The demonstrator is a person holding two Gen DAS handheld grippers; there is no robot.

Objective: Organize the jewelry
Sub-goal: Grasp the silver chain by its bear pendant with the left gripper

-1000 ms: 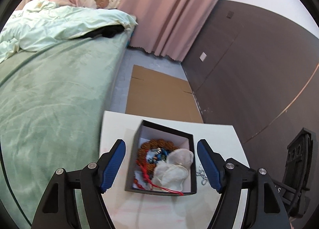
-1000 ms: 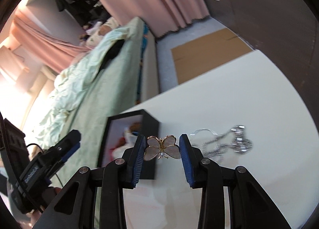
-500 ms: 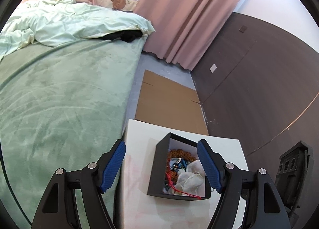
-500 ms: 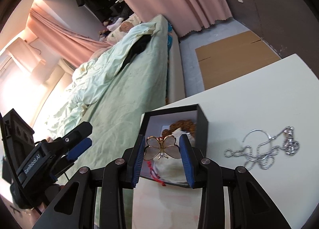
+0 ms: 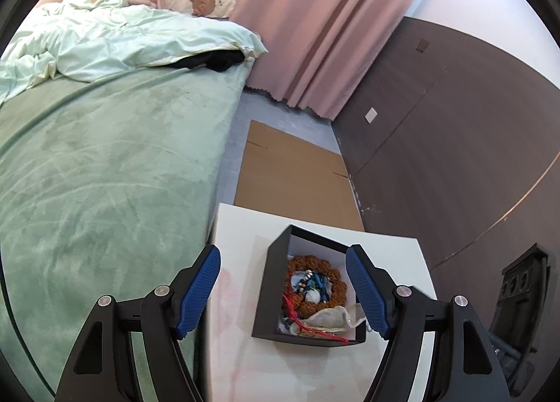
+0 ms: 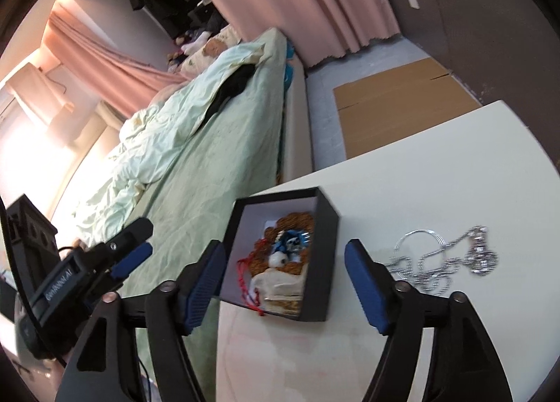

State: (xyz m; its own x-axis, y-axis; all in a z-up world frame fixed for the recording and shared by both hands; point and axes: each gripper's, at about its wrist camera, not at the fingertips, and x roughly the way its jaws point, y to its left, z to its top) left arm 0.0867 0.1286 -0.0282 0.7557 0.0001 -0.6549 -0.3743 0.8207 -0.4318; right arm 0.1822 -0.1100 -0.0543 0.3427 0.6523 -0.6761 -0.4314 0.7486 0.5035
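Right tongs (image 6: 283, 283) wide, white table (image 6: 437, 171), green bed (image 5: 105, 174)

Left wrist view: looks steeply down along its fingers, close above the black box (image 5: 271, 293) on the white table (image 5: 238, 349). Right wrist view: same box (image 6: 323, 244) from the right, similarly tilted and near. Shared: box, table, bed (image 5: 105, 174).

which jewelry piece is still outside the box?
The silver chain necklace, lying loose on the white table right of the black box. The brown bead bracelet and other pieces sit inside.
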